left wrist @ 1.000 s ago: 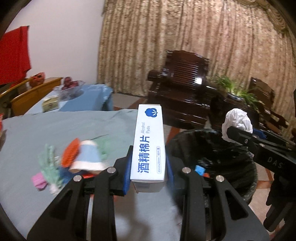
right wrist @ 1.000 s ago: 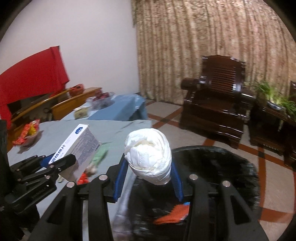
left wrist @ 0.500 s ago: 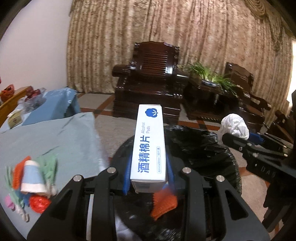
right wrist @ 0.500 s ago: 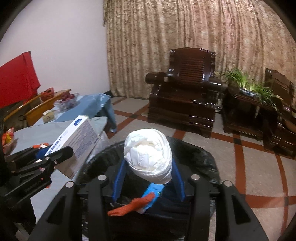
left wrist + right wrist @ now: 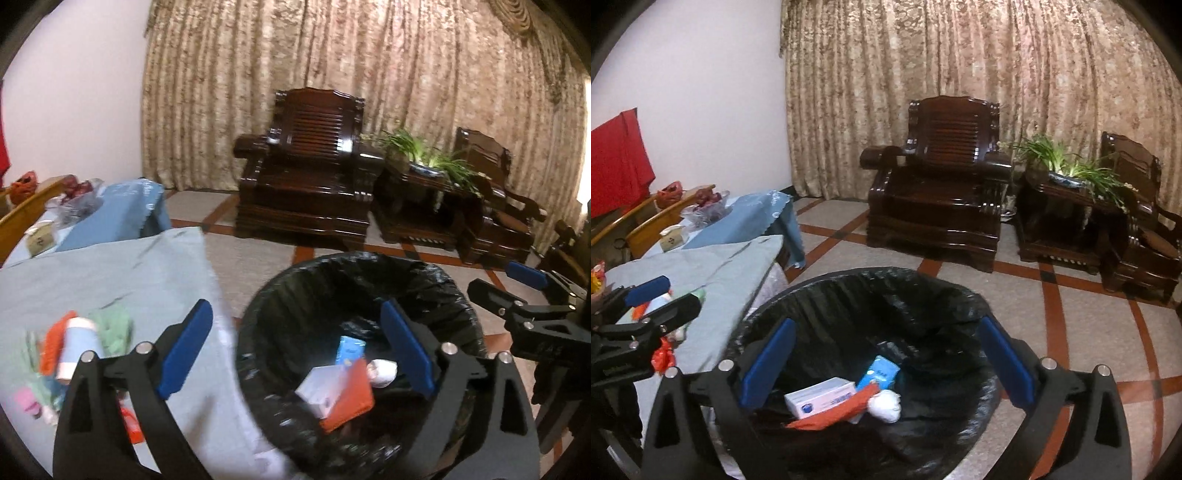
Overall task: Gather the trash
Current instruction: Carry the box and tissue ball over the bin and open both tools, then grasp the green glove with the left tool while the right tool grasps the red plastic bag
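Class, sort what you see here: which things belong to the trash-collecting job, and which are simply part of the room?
Part of the job:
- trash bin with black liner
- white box and crumpled tissue inside it
- scraps left on the grey tablecloth
- left gripper, right gripper, both open

Just lying about:
- armchair
- potted plant
- fruit bowl

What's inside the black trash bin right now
In the trash bin lie a white box, a red wrapper, a blue packet and a white wad. Anything beneath them, and the bin's bottom, is hidden.
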Action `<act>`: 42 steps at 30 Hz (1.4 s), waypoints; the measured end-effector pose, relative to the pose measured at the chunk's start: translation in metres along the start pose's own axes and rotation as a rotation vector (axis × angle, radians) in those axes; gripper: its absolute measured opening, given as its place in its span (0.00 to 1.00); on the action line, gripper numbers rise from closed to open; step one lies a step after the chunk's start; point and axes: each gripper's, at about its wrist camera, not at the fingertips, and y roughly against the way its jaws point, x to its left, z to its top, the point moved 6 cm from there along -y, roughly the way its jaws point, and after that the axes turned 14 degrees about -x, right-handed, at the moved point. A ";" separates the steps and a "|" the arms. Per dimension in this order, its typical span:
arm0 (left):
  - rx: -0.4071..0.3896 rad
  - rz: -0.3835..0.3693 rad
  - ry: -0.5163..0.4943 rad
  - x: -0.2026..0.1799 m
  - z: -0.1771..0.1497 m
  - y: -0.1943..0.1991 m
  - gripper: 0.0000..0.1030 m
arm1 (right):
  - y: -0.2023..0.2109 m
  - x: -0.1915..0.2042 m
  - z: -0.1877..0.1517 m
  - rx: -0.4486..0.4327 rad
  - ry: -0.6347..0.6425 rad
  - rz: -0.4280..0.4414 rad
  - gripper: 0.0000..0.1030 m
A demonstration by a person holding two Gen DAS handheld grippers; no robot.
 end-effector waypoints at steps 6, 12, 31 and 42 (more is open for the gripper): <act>-0.019 0.099 0.037 0.040 0.003 0.039 0.91 | 0.004 0.041 0.000 -0.005 -0.009 0.088 0.94; -0.024 0.234 0.076 0.095 -0.005 0.080 0.91 | 0.003 0.108 -0.007 0.008 0.035 0.209 0.94; 0.035 0.525 0.122 0.231 -0.059 0.147 0.90 | -0.016 0.243 -0.059 0.091 0.119 0.391 0.94; 0.128 0.559 0.170 0.267 -0.099 0.115 0.79 | -0.041 0.268 -0.084 0.143 0.143 0.404 0.94</act>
